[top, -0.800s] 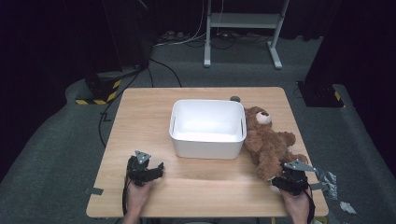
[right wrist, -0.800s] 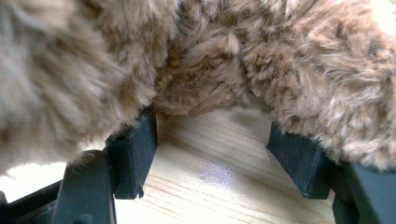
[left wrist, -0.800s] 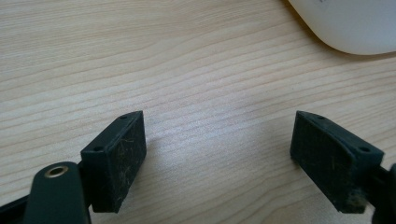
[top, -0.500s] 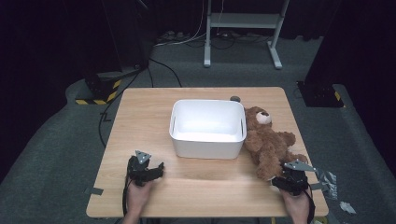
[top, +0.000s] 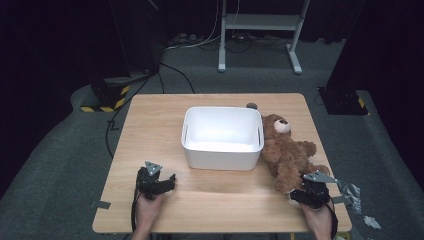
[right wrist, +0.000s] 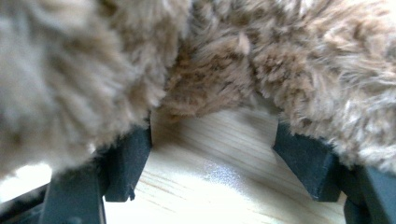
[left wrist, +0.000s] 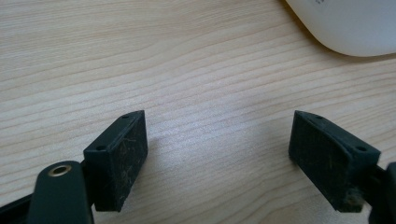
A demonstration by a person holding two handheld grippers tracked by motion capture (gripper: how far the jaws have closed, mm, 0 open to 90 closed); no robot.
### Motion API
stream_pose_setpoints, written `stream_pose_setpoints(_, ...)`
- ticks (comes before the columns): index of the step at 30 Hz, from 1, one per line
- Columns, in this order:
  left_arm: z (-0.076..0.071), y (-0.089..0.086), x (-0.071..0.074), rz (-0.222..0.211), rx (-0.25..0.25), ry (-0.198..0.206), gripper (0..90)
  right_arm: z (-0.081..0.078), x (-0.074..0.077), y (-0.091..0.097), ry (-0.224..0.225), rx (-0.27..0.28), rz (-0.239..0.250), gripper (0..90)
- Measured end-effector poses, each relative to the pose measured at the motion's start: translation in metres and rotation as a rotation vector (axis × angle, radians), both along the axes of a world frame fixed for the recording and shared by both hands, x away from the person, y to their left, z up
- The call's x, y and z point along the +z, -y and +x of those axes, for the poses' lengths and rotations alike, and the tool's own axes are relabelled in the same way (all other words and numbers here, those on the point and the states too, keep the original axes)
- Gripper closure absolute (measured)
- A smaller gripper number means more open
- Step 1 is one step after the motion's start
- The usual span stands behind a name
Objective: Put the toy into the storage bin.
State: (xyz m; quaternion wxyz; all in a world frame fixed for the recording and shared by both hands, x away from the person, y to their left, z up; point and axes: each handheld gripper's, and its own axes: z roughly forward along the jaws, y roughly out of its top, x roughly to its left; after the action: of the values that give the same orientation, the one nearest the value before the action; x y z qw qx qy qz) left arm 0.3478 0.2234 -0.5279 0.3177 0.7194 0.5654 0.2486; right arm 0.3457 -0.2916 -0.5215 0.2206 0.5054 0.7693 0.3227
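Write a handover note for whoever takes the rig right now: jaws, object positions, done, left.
Left gripper: jaws open, nothing between them, low over the table in front of the white bin.
Right gripper: jaws open, at the teddy bear's legs, fur against them, no grip yet.
Bear lies on the table right of the bin, against its wall.
Done: approach.
Left: probably close on the bear and lift it into the bin.

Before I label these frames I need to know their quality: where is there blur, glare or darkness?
High view: the light wooden table is evenly lit and the floor around it is dark. Left gripper view: sharp wood grain, with soft glare between the open jaws. Right gripper view: the brown furry teddy bear is very close and blurred, most at the left; a bright glare spot lies on the wood.
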Motion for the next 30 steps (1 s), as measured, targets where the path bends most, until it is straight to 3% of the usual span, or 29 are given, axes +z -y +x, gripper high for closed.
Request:
stream_pose_setpoints(11, 0.0000, 0.0005, 0.0003, 0.003, 0.004, -0.002, 19.5, 0.0006, -0.0003, 0.0005, 0.000, -0.015, -0.003, 23.9)
stream_pose_setpoints(24, 0.0000, 0.0005, 0.0003, 0.004, 0.002, -0.001, 19.8, -0.0020, 0.0007, 0.0001, -0.006, -0.038, -0.003, 27.7)
stream_pose_setpoints(28, 0.0001, 0.0006, 0.0003, 0.004, 0.004, -0.001, 19.8, -0.0005, 0.0020, 0.0042, -0.016, -0.062, 0.056, 30.3)
stream_pose_setpoints(30, 0.0001, 0.0006, 0.0003, 0.004, 0.003, -0.002, 19.8, -0.0012, 0.0028, 0.0043, -0.023, -0.058, 0.051, 30.8)
